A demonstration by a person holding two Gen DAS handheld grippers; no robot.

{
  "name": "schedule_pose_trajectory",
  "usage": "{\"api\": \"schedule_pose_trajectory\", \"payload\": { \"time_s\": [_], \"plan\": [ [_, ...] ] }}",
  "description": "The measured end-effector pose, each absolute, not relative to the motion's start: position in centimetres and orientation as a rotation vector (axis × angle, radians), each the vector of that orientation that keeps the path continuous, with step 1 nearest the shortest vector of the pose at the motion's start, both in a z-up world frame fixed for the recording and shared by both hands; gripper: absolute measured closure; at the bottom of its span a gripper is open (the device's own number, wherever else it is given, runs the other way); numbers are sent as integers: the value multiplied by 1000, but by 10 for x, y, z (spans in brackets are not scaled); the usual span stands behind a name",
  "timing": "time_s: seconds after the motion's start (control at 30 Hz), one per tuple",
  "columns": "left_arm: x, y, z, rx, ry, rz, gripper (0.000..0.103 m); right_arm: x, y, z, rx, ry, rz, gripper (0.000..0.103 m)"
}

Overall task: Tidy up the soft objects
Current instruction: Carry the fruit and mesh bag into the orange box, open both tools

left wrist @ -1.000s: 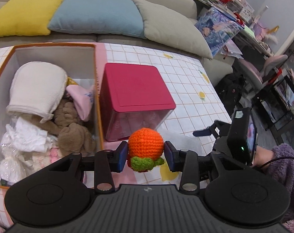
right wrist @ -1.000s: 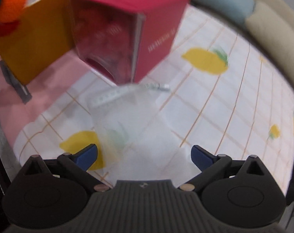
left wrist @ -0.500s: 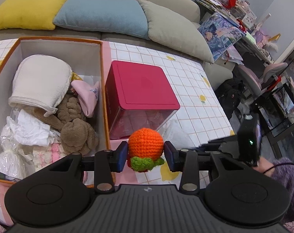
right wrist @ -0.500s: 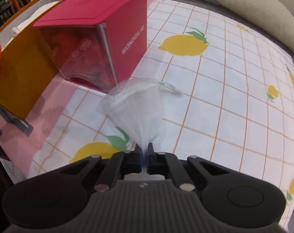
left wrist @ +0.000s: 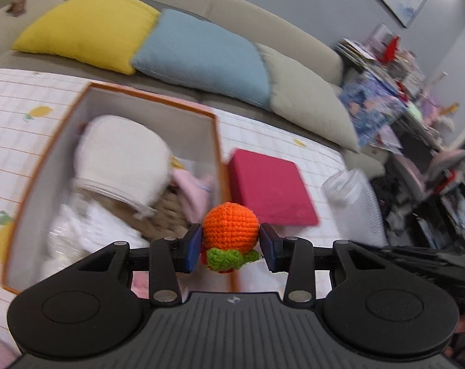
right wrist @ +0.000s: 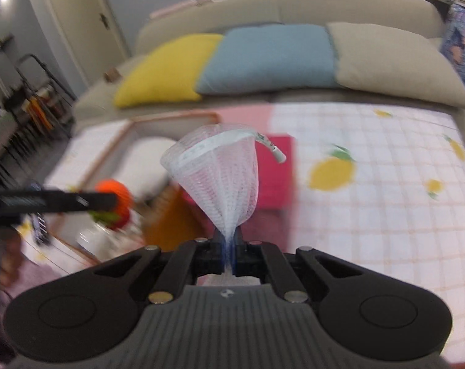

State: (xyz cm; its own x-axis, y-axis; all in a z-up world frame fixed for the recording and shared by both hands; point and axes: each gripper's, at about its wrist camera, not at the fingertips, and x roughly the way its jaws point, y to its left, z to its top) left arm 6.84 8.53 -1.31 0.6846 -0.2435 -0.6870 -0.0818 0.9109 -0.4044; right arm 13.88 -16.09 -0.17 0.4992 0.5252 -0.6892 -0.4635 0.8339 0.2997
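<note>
1. Whereas a second ago the right gripper [right wrist: 231,247] stood wide open over the white mesh bag [right wrist: 217,178] lying flat on the lemon-print cloth [right wrist: 386,203], its fingers are now closed tight on the bag's gathered bottom, and the bag stands raised clear of the cloth with its mouth uppermost.
2. The left gripper [left wrist: 231,243] is unchanged in grip: its blue pads [left wrist: 193,243] press both sides of the orange crochet ball [left wrist: 231,229], green leaves below. Its view has shifted, so the ball now sits over the near right corner of the orange-rimmed box [left wrist: 215,141] rather than in front of the red box [left wrist: 269,190].
3. Both views are motion-blurred. The box contents read only as a white folded cloth [left wrist: 121,160], a pink item [left wrist: 195,190] and a brown plush [left wrist: 168,215]; items nearer the front wall cannot be identified.
4. In the right wrist view the bag covers most of the red box, and the left gripper's finger crosses in front of the ball.
5. In the left wrist view the bag [left wrist: 355,203] appears at the right, beyond the red box.
6. Surroundings: a sofa [right wrist: 294,6] along the cloth's far edge carries yellow [left wrist: 88,30], blue [left wrist: 201,58] and beige [left wrist: 309,98] cushions; cluttered shelves [left wrist: 401,70] stand at right.
</note>
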Motion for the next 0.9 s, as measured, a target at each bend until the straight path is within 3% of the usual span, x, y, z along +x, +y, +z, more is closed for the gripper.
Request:
{"api": "schedule_pose_trajectory", "payload": {
  "time_s": [0.3, 0.67, 0.9],
  "plan": [
    [84, 117, -7, -233, 822, 43, 57, 165, -45, 4, 96, 928, 696, 102],
    [117, 137, -34, -46, 950, 126, 57, 214, 31, -40, -94, 1048, 599, 101],
    [134, 134, -56, 49, 1039, 140, 57, 212, 42, -56, -227, 1026, 574, 91]
  ]
}}
